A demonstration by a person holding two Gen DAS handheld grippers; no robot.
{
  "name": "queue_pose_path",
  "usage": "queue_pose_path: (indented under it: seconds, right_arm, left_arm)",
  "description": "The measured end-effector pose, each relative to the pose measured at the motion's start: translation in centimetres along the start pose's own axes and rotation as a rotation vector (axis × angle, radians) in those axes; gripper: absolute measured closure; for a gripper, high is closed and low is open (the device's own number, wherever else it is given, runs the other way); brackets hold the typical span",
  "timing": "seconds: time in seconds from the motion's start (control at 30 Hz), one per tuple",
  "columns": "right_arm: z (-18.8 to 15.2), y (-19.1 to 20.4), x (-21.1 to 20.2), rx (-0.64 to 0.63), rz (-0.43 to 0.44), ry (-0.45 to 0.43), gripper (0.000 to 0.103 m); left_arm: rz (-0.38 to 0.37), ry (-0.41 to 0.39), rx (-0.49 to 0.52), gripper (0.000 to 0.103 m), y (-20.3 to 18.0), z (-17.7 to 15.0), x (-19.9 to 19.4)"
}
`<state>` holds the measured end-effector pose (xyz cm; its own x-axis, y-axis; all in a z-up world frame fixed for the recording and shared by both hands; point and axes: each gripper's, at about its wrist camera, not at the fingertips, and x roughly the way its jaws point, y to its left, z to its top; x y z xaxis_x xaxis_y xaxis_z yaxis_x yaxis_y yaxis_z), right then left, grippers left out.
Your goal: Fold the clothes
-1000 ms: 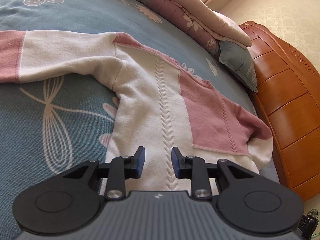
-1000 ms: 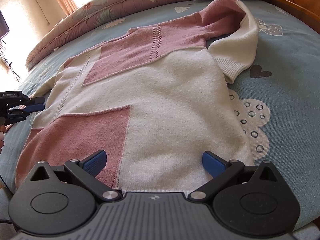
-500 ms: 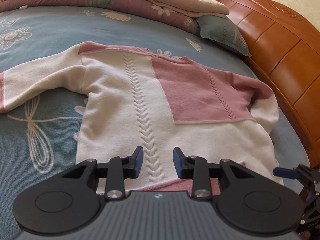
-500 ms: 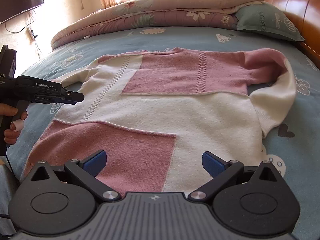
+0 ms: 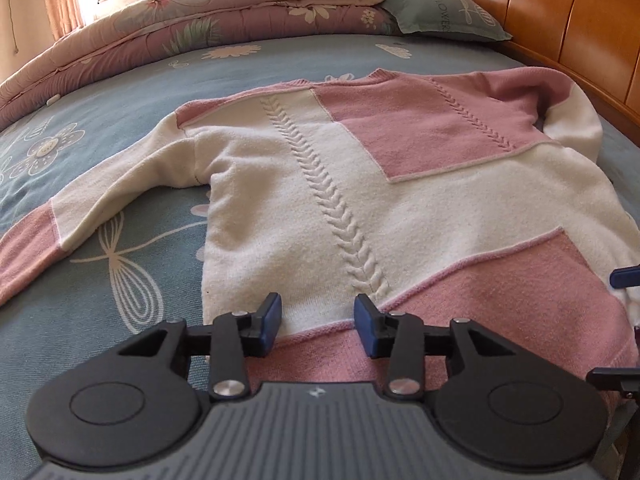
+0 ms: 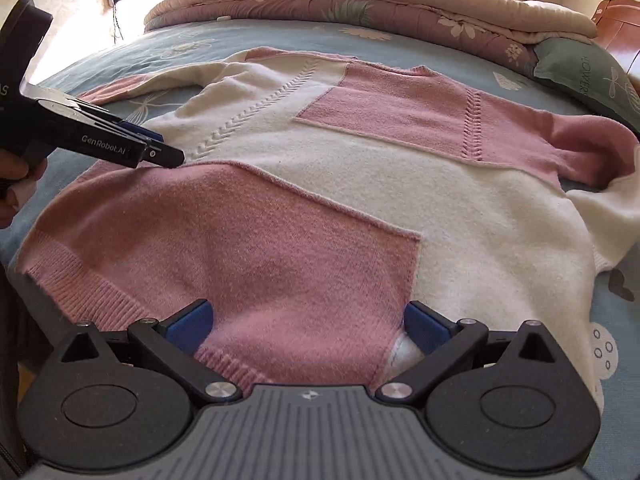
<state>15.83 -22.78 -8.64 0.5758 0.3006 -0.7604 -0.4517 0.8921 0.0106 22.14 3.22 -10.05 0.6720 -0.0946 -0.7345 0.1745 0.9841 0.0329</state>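
A pink and cream knit sweater point(image 5: 400, 200) lies flat on the blue bed, hem toward me; it also shows in the right wrist view point(image 6: 320, 208). Its left sleeve point(image 5: 80, 216) stretches out to the left. Its right sleeve point(image 5: 576, 120) is folded back near the headboard. My left gripper point(image 5: 316, 322) is open and empty, low over the hem's left part. It also shows in the right wrist view point(image 6: 160, 150), hovering over the sweater. My right gripper point(image 6: 306, 326) is wide open and empty, over the pink hem patch.
A folded floral quilt point(image 5: 200, 12) lies along the far side of the bed. A grey-green pillow point(image 5: 440, 12) rests against the wooden headboard point(image 5: 580, 20) at right. The blue flowered sheet point(image 5: 80, 300) surrounds the sweater.
Both grippers have swung round and come down toward the sweater's hem. The left gripper's jaws have opened a little wider. The sweater has not moved.
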Motion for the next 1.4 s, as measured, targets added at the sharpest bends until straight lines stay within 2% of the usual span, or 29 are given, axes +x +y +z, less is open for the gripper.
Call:
queue_pose_path:
  seconds: [0.07,0.17,0.27,0.33,0.5,0.57,0.7,0.9,1.03,1.13,1.27,1.4]
  right_arm:
    - [-1.0,-1.0,-2.5,0.065,0.025,-0.032,0.0]
    - [-2.3,-2.5,-5.4,0.136,0.015,-0.067,0.0]
    - [-3.2,-3.4,-6.9,0.161,-0.013,-0.069,0.0]
    - [-3.8,-3.8,-7.4,0.186,-0.011,-0.073,0.0]
    - [-4.9,-4.2,-8.3,0.216,-0.007,-0.08,0.0]
    - [-5.3,-4.3,-8.7,0.219,-0.008,-0.086,0.0]
    - [-5.7,-4.3,-9.6,0.202,0.002,-0.109,0.0]
    - [-5.6,-2.8,-8.9,0.1,0.052,-0.098,0.0]
    - [-5.0,-1.5,-7.0,0.082,0.167,-0.059,0.0]
    - [-4.7,-1.4,-5.2,0.122,0.262,-0.051,0.0]
    - [-4.4,-1.5,-2.8,0.195,0.388,-0.056,0.0]
    - [-3.7,-2.0,-1.5,0.225,0.439,-0.09,0.0]
  left_arm:
    - [-0.022,-0.022,0.049,0.062,-1.4,0.0,-1.1]
    - [-0.118,-0.064,0.179,0.054,-4.8,-0.8,-3.5]
    - [-0.235,-0.096,0.33,0.051,-8.8,-1.9,-6.0]
    - [-0.279,-0.096,0.442,0.051,-11.4,-3.0,-6.8]
    - [-0.278,-0.061,0.66,0.051,-16.7,-5.7,-5.9]
    - [-0.25,-0.1,0.707,0.05,-17.5,-6.3,-5.9]
    - [-0.212,-0.099,0.694,0.05,-17.3,-5.1,-5.8]
    - [-0.247,-0.079,0.525,0.05,-14.9,-2.8,-5.9]
    - [-0.232,-0.067,0.451,0.05,-13.7,-1.9,-5.4]
    - [-0.24,-0.051,0.409,0.049,-13.1,-1.6,-5.0]
    - [-0.305,-0.041,0.339,0.05,-12.2,-1.1,-5.3]
    - [-0.37,-0.031,0.268,0.048,-11.3,-0.5,-5.7]
